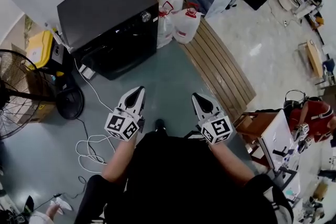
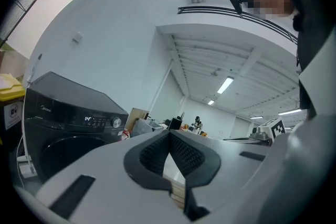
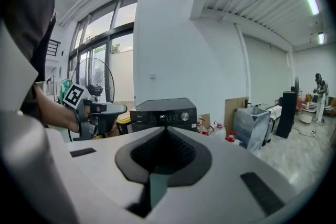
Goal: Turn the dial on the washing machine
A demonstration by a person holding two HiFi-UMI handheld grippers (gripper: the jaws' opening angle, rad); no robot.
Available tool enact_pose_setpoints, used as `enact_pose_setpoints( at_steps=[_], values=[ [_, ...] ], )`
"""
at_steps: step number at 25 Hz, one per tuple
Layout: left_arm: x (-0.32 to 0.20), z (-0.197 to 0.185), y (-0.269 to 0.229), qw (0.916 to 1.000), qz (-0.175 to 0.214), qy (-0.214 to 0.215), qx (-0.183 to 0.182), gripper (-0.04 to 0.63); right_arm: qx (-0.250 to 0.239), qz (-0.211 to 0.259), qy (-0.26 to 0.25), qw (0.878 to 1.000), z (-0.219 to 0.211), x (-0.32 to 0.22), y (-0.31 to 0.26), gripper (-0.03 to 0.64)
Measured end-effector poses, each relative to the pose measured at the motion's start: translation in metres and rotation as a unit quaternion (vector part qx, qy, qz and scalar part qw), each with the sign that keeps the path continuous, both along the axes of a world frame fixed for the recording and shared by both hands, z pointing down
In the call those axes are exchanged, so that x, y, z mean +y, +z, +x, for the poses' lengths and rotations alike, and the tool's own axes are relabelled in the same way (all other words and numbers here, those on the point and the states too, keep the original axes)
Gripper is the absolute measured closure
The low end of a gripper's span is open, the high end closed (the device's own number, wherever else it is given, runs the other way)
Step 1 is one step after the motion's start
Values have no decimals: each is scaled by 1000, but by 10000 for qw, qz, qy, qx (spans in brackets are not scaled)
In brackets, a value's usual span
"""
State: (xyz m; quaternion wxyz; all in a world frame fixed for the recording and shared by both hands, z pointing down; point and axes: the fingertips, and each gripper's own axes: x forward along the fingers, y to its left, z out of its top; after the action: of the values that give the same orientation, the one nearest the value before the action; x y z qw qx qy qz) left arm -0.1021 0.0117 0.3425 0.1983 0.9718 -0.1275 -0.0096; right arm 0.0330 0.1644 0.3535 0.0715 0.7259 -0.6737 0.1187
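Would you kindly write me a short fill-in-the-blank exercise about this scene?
The washing machine is ___ in colour.
Seen from the front, its dial sits at the control panel's ___ end.
The jugs beside it have ___ caps.
The left gripper and right gripper both have ___ jaws.
Missing words: black; right; red; shut.

Fan (image 1: pixel 16 93) left of washing machine (image 1: pixel 105 13), jugs (image 1: pixel 178 17) at its right
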Motion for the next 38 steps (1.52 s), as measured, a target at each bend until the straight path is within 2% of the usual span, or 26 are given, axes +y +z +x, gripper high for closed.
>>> enact_pose_setpoints(
  at_steps=[12,18,22,27,38],
  values=[
    [-35,40,-3,9998,40,-27,178,580,8,59,-269,9996,34,-49,-5,594],
    [-55,66,1,9994,1,-311,121,580,-75,134,-573,9982,67,-75,-2,594],
    [-77,82,6,9980,-43,-638,32,580,-245,143,-870,9958,94,-108,8,594],
    [-110,105,7,9923,-148,-1231,-51,580,-403,167,-1377,9895,131,-163,5,594],
    [-158,139,-3,9700,-144,-2423,-157,580,-475,314,-2329,9708,200,-263,-14,594]
  ],
)
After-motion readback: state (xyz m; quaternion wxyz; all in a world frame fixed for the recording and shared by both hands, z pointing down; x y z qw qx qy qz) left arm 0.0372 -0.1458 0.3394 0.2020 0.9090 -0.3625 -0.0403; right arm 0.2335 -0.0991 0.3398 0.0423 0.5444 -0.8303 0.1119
